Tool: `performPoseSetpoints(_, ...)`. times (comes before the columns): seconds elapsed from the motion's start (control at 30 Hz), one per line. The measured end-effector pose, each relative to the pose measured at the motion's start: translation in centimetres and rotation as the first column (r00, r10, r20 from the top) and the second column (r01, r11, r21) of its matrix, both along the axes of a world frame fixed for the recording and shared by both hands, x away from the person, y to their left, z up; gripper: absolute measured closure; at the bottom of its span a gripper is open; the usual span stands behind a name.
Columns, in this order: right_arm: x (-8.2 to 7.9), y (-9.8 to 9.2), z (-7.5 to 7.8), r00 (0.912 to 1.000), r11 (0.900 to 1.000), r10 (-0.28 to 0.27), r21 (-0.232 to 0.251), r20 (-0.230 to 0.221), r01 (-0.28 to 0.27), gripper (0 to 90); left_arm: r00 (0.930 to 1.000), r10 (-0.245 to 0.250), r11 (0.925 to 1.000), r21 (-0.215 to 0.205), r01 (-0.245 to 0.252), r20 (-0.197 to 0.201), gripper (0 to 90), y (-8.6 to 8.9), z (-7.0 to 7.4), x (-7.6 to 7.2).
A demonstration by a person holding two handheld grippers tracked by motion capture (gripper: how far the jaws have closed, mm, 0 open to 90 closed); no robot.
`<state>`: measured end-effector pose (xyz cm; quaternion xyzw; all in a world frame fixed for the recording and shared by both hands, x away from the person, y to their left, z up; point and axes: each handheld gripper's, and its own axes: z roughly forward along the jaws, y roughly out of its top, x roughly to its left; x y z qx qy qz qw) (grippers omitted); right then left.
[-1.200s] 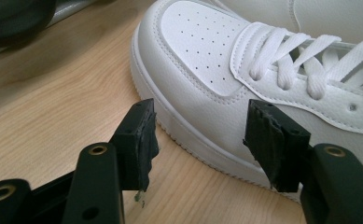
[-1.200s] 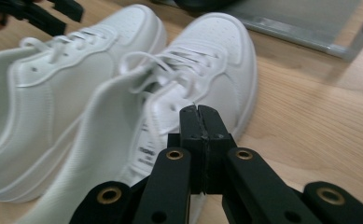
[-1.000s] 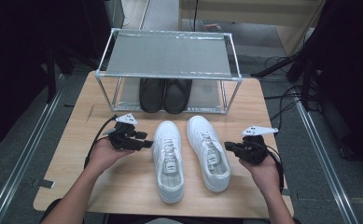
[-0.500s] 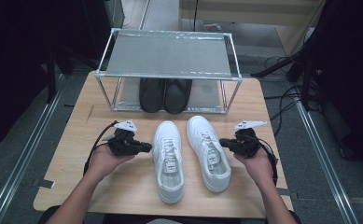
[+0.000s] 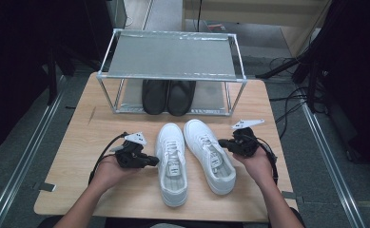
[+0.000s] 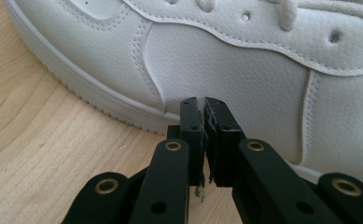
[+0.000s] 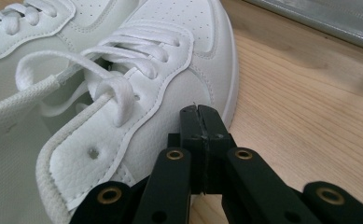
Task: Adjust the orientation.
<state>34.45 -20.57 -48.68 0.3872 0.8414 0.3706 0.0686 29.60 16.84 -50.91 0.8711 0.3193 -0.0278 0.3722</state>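
Two white sneakers lie side by side mid-table, toes towards the person: the left sneaker [image 5: 172,164] and the right sneaker [image 5: 209,154]. My left gripper [image 5: 155,162] points at the left sneaker's outer side [image 6: 244,60]. Its jaws have just been closing and now stand shut [image 6: 205,103] with nothing between them, a short way off the sole's edge. My right gripper [image 5: 220,142] is shut and empty [image 7: 198,111], its tips close to the right sneaker's outer side [image 7: 137,93], below the laces.
A metal-framed rack [image 5: 173,54] stands at the table's far side, with a pair of black shoes [image 5: 168,96] on its lower level. The bare wooden table [image 5: 78,142] stretches left and right of the sneakers. Cables trail from both grippers.
The left gripper's jaws have closed and that hand has drawn back towards the person beside the left sneaker. The right gripper has moved left, up to the right sneaker.
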Motion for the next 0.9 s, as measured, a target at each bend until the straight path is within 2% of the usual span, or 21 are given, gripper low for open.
performPoseSetpoints(0.13,0.0,0.2,0.1,1.0,1.0,0.004,-0.008,-0.006,-0.004,90.0,1.0,0.007,0.9999,-0.014,-0.007,-0.007,87.7,-0.2,-0.1,-0.1)
performPoseSetpoints(0.2,0.1,0.2,0.0,0.9999,1.0,0.002,-0.003,-0.011,-0.002,90.0,0.9999,-0.009,0.9998,-0.018,0.008,-0.011,87.7,-0.6,-0.2,-0.2)
performPoseSetpoints(0.43,0.1,0.3,0.0,1.0,1.0,0.004,-0.009,0.001,-0.004,90.0,0.9958,-0.09,0.9956,-0.026,0.09,0.018,88.1,-3.6,-0.4,-1.2)
performPoseSetpoints(0.5,0.1,0.3,0.0,1.0,1.0,0.001,-0.01,0.006,-0.001,90.0,0.9963,-0.081,0.9963,-0.025,0.082,0.029,88.6,-4.2,-0.5,-1.5)
performPoseSetpoints(0.73,0.4,0.5,0.0,0.9998,1.0,-0.013,0.0,0.012,0.013,90.0,0.9972,-0.065,0.9975,-0.027,0.066,0.038,89.6,-4.4,-0.6,-1.6)
performPoseSetpoints(0.8,0.6,0.8,0.1,0.9988,0.999,-0.034,-0.011,0.035,0.035,90.0,0.9984,-0.039,0.9984,-0.04,0.04,0.041,89.6,-4.7,-0.7,-1.6)
performPoseSetpoints(0.9,1.0,0.6,0.2,0.9966,0.998,-0.066,-0.011,0.051,0.066,90.0,0.9985,-0.036,0.9977,-0.055,0.038,0.041,89.6,-5.3,-0.9,-1.3)
